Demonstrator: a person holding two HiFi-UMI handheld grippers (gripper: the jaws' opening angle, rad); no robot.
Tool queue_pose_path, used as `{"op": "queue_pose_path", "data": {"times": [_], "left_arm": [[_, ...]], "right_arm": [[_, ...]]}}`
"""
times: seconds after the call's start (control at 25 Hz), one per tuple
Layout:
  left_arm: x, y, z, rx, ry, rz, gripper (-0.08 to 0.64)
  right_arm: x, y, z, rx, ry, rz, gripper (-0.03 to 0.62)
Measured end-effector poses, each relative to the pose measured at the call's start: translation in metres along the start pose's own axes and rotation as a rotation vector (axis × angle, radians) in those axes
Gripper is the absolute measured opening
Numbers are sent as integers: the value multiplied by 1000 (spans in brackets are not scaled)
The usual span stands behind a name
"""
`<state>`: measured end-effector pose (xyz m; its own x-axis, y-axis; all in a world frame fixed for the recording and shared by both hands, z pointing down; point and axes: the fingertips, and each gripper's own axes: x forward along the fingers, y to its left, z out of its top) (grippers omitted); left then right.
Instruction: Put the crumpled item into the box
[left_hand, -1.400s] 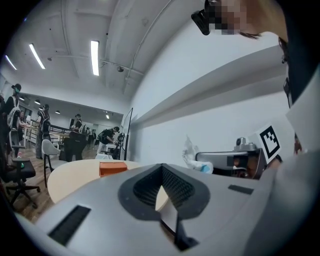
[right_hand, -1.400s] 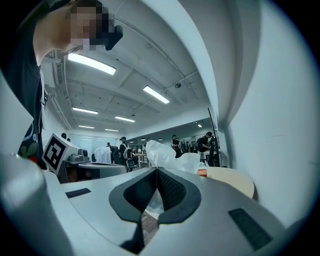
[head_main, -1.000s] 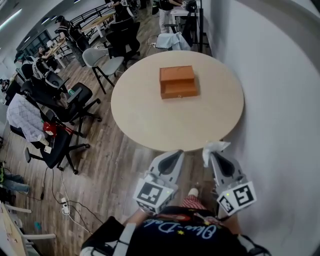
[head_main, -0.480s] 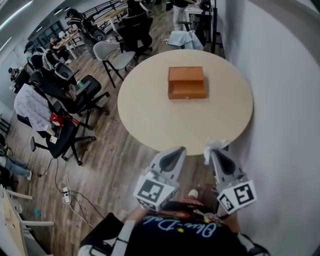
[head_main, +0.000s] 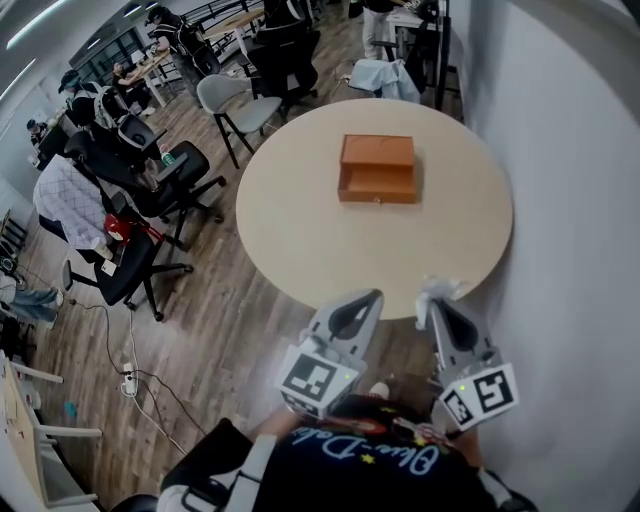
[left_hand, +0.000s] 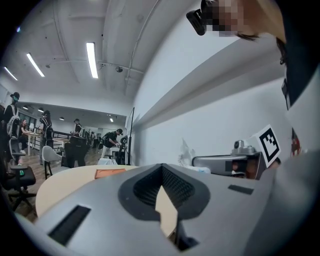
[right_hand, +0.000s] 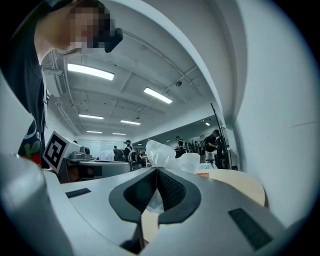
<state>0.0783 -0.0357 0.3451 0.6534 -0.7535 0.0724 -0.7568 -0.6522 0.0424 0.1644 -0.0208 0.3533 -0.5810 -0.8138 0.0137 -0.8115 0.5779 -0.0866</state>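
Right tool (right_hand: 156, 172) pinches the crumpled item (right_hand: 165, 154), whose lower part is hidden between the jaws. Left tool (left_hand: 161, 167) is closed and empty. The box (head_main: 377, 169) sits well apart on the surface (head_main: 300, 230).

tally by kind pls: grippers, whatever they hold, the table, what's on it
Grey handheld two-jaw grippers: 2 (left gripper, right gripper)
Crumpled white translucent plastic wad: 1, in the right gripper
Open orange-brown rectangular box: 1
Round beige table: 1
Total: 5
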Motion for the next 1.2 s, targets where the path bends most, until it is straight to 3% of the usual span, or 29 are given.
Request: {"op": "queue_pose_path", "data": {"times": [0.24,0.64,1.2], "left_arm": [[10,-12,-4,-6,4,0,-8],[27,4,-3,4,16,26,-8],[69,73,18,6,-7,81,-8]], "right_arm": [[-12,-13,-1,16,7,-19,0],[1,-31,-2,8,33,-18,0],[78,-57,19,-16,17,28,0]]}}
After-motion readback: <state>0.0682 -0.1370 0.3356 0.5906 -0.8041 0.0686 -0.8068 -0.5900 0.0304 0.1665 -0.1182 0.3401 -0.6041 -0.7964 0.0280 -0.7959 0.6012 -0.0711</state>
